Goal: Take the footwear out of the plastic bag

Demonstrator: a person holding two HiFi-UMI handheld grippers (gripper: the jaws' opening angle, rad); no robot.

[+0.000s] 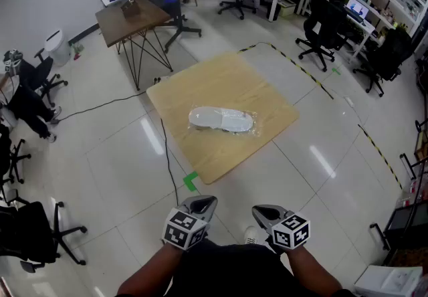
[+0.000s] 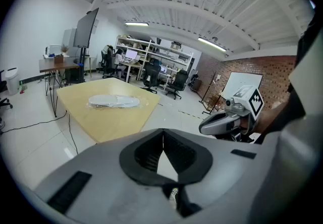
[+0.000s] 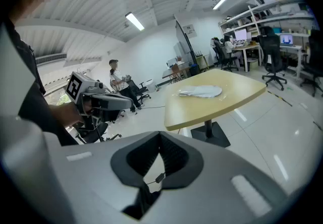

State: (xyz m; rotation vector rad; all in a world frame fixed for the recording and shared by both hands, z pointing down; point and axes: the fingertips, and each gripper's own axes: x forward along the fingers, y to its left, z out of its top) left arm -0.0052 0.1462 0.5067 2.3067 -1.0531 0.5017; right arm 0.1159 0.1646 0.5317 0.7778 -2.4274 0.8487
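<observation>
A white slipper sealed in a clear plastic bag (image 1: 223, 119) lies flat in the middle of a square light-wood table (image 1: 200, 88). The same bag (image 2: 114, 101) shows far ahead in the left gripper view, and the bag (image 3: 200, 91) also lies far ahead in the right gripper view. My left gripper (image 1: 202, 204) and right gripper (image 1: 262, 211) hang close to my body, well short of the table's near corner. Both are shut with nothing between the jaws. Each gripper view shows the other gripper beside it, the right gripper (image 2: 228, 121) and the left gripper (image 3: 101, 100).
A green tape mark (image 1: 190, 181) sits on the tiled floor by the table's near corner, with a black cable (image 1: 166, 155) running past it. Office chairs (image 1: 28, 235) stand at the left. A second wooden table (image 1: 132, 16) stands behind. Yellow-black floor tape (image 1: 314, 79) runs along the right.
</observation>
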